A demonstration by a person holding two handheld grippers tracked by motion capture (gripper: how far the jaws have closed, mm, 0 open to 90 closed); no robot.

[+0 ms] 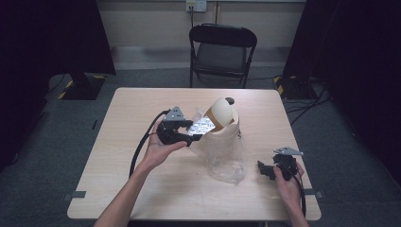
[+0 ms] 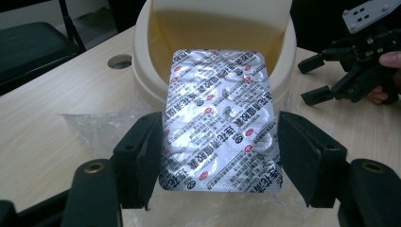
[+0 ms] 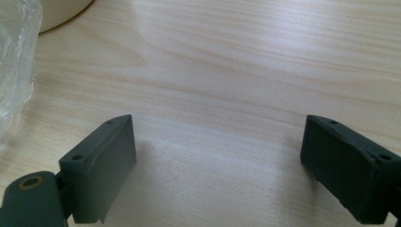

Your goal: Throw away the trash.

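One foil blister pack [image 2: 220,120] sat clamped edge to edge in the left claw [image 2: 220,158], long axis pointing straight ahead at the mouth of the cream lidded bin [image 2: 215,28] just beyond it. Left hand was way nearer; the right claw [image 3: 217,165] hung wide and empty over the surface [image 3: 236,71]. Left claw view showed the printed foil, high view just glare plus clear plastic bag [image 1: 227,163].
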